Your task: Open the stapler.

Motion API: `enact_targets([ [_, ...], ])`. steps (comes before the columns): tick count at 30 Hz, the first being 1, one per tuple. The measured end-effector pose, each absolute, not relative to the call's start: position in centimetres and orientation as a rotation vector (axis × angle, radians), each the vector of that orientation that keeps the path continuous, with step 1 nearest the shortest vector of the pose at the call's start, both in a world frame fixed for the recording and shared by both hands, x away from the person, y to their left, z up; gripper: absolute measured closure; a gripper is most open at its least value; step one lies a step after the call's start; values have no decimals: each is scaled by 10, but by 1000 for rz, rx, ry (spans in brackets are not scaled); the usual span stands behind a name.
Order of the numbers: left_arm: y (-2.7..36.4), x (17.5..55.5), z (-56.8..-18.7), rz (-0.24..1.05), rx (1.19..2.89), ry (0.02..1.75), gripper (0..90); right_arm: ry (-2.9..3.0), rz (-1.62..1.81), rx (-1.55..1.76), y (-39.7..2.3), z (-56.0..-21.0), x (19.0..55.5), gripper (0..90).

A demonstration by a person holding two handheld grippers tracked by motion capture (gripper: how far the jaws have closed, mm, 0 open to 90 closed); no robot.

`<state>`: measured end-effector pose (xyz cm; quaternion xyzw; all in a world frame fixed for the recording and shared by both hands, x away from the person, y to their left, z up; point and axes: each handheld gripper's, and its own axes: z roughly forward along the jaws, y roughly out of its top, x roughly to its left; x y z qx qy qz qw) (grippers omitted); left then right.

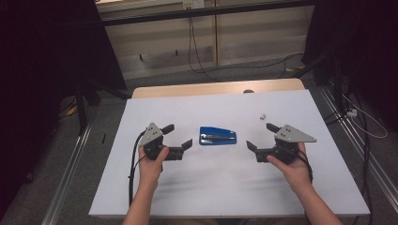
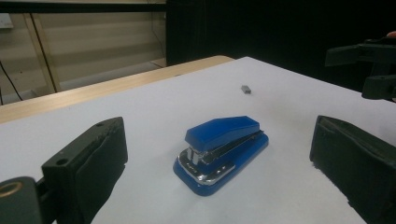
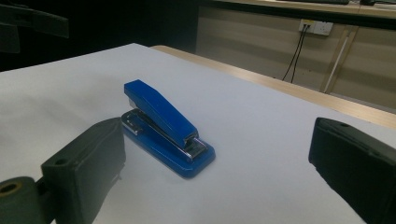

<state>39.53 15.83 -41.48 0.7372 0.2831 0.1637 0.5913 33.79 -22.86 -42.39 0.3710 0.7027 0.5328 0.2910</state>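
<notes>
Okay, blue stapler (image 1: 218, 136) lies flat on the white tabletop (image 1: 225, 187), roughly midway between left and right edges, a bit closer to the far edge than the near one. Long axis runs left-right; the metal staple mouth points toward the left edge. Top arm down, stapler closed, nothing touching it.

Left tool (image 1: 177, 136) sits just left of the stapler, held by the person's left hand (image 1: 152, 161), jaws spread wide, empty. In the left gripper view the stapler (image 2: 221, 151) lies between and beyond the two black jaws, apart from both.

Right tool (image 1: 261, 136) sits to the right of the stapler, held by the right hand (image 1: 292, 168), jaws also spread wide, holding nothing. In the right gripper view the stapler (image 3: 164, 130) lies ahead, nearer the jaw on that view's left; contact there cannot be told, though the high view shows a clear gap.

Both tools point inward at the stapler from opposite sides.

Small pale grey block (image 1: 263, 116) rests on the tabletop toward the far right corner, well apart from the stapler; also seen in the left gripper view (image 2: 245, 88).
</notes>
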Motion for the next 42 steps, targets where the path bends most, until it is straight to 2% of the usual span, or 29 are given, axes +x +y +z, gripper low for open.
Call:
enact_targets([
  [23,137,440,-430,326,1776,680,49,1922,1413,986,-201,-431,374,44],
  [38,129,451,-436,297,1837,668,40,1939,1406,1023,-191,-436,389,62],
  [41,129,452,-438,302,1865,665,65,1946,1393,1035,-190,-438,391,62],
  [42,129,452,-439,306,1881,660,105,1948,1393,1037,-190,-439,391,62],
])
